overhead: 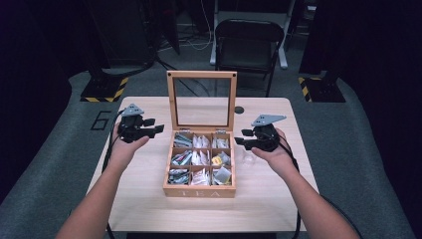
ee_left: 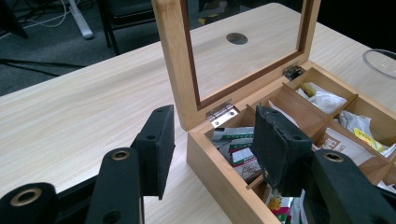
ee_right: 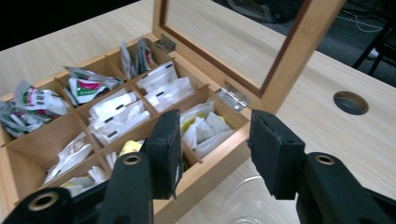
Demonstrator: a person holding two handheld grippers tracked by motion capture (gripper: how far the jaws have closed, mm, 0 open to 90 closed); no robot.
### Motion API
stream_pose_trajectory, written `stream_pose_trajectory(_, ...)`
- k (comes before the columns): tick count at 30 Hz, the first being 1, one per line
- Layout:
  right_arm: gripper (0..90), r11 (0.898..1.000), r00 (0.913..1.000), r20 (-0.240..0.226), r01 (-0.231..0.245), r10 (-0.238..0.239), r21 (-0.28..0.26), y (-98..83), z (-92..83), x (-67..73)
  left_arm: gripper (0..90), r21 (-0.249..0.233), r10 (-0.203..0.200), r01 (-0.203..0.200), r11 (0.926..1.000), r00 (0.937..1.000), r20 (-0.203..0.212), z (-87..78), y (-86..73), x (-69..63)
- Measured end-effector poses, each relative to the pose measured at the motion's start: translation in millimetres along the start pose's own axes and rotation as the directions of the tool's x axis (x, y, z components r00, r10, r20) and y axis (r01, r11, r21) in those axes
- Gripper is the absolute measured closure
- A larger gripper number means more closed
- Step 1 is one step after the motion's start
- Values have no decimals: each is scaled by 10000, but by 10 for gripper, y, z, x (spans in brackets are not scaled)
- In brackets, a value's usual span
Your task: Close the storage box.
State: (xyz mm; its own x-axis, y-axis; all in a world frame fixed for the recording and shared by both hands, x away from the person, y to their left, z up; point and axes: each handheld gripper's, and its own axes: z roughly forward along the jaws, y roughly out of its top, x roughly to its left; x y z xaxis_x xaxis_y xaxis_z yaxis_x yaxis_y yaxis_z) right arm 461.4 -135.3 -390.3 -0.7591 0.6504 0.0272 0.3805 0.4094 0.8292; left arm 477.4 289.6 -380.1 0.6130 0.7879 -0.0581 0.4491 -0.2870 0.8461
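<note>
Right hand-held gripper (overhead: 241, 137) hangs beside tea box (overhead: 199, 191), jaws part open, nothing between them. Left hand-held gripper (overhead: 155, 125) likewise empty, part open, at box's other side. Box mid-surface (overhead: 144, 199), glass lid (overhead: 201, 74) upright, tea bags (ee_right: 163, 88) in compartments. Clear glass dish (ee_right: 243, 200) just right of box. We judge approach step; next move: lower right jaws onto one bag and close.

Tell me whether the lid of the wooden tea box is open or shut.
Open: the glass-paned lid stands upright on its hinges, leaving the packed compartments of the tea box uncovered.
</note>
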Motion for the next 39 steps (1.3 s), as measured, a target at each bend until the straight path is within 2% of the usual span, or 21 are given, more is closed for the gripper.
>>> stream_pose_trajectory(8, 571, 9999, 9998, -159, 146, -146, 24, -92, 0, 100, 487, -29, 48, -47, 10000, 10000, 33, -30, 2, -13)
stream_pose_trajectory(19, 603, 10000, 9976, -688, -1, -2, -36, -218, -16, 262, 487, -74, 32, -32, 10000, 10000, 17, -62, 2, -20)
stream_pose_trajectory(22, 606, 9999, 9967, -794, -134, 140, 85, -255, -4, 305, 488, -62, 43, -42, 10000, 10000, 44, -69, 3, -21)
stream_pose_trajectory(24, 607, 9999, 9963, -858, -8, 19, 124, -273, 9, 322, 488, -38, 74, -74, 10000, 10000, 35, -75, 4, -20)
stream_pose_trajectory(32, 606, 9998, 9937, -1109, -174, 183, 96, -330, 21, 408, 488, -94, 62, -62, 9999, 10000, 30, -86, 1, -24)
stream_pose_trajectory(34, 606, 10000, 9930, -1184, -37, 46, 84, -347, 27, 424, 487, -109, 65, -65, 9999, 10000, 15, -85, 0, -27)
stream_pose_trajectory(39, 606, 9999, 9915, -1297, -50, 67, 134, -396, 49, 476, 487, -122, 63, -63, 9999, 10000, 0, -84, -1, -29)
